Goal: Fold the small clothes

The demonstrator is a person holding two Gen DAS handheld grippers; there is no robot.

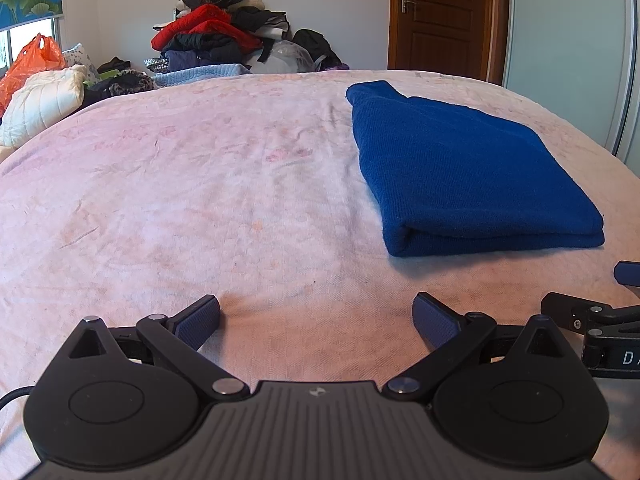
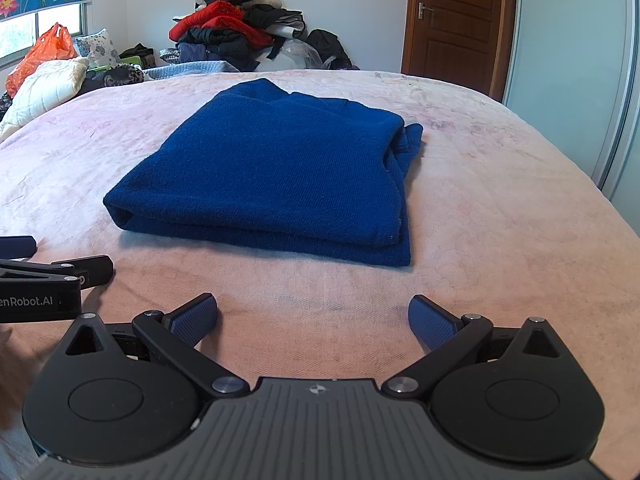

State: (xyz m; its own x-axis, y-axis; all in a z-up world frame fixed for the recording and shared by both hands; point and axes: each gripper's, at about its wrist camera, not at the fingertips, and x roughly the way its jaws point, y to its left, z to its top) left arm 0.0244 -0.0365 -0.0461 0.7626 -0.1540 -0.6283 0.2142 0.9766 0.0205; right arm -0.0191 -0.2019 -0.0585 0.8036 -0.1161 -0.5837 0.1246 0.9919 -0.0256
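Observation:
A blue knit garment [image 2: 276, 172] lies folded into a thick rectangle on the pink bedspread [image 2: 500, 208]; it also shows in the left wrist view [image 1: 460, 168] at the right. My left gripper [image 1: 316, 316] is open and empty, low over the bed, to the left of and nearer than the garment. My right gripper [image 2: 314, 314] is open and empty, just in front of the garment's near folded edge, not touching it. Each gripper's side shows in the other's view: the right gripper [image 1: 592, 320] and the left gripper [image 2: 52, 276].
A heap of red, black and grey clothes [image 2: 236, 36] lies beyond the bed's far edge. A white quilted pillow [image 2: 44, 88] and an orange plastic bag [image 2: 44, 52] are at the far left. A brown door [image 2: 456, 20] and a pale wardrobe [image 2: 568, 64] stand at right.

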